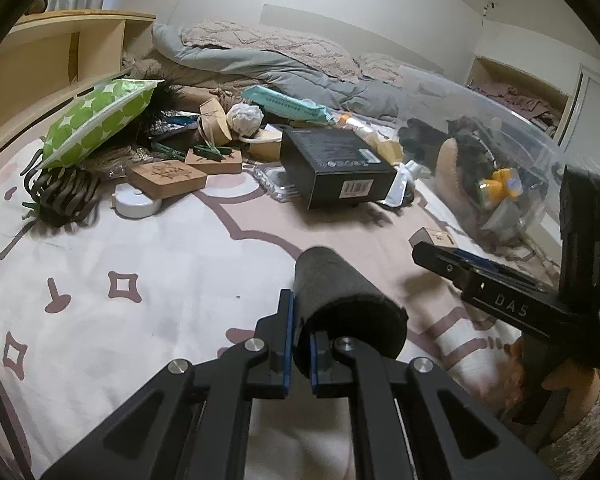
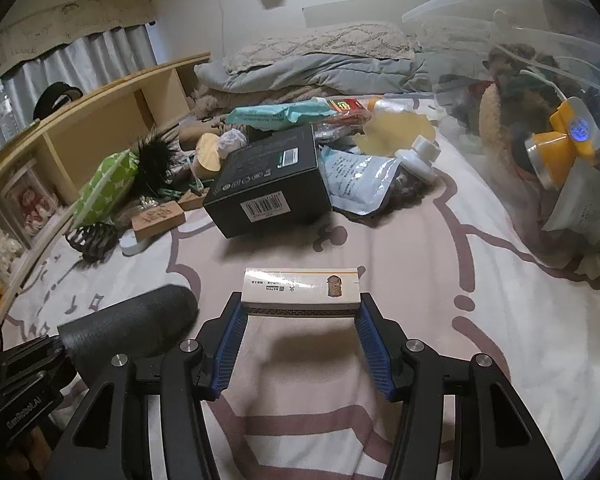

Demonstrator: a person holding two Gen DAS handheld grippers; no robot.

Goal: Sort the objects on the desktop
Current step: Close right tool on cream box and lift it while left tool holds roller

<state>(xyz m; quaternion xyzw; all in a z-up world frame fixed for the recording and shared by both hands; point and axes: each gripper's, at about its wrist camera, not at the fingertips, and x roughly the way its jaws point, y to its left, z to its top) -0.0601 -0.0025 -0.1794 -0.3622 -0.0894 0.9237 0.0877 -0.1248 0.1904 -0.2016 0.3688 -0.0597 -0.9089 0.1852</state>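
Observation:
My left gripper (image 1: 300,344) is shut on a black foam cylinder (image 1: 340,300), held above the bedsheet; the cylinder also shows at the lower left of the right wrist view (image 2: 132,328). My right gripper (image 2: 300,312) is shut on a white and tan matchbox (image 2: 300,290), gripped by its two ends between the blue pads. The right gripper also shows in the left wrist view, with the matchbox end (image 1: 434,238) peeking out. A clear plastic bin (image 2: 540,128) holding sorted items lies to the right.
A black box (image 1: 336,166) sits mid-bed amid a pile: green dotted pouch (image 1: 96,120), cork blocks (image 1: 168,176), white round case (image 1: 134,202), black hair claw (image 1: 64,196), foil pouch (image 2: 360,184). A wooden shelf (image 1: 40,60) runs on the left. Blankets lie behind.

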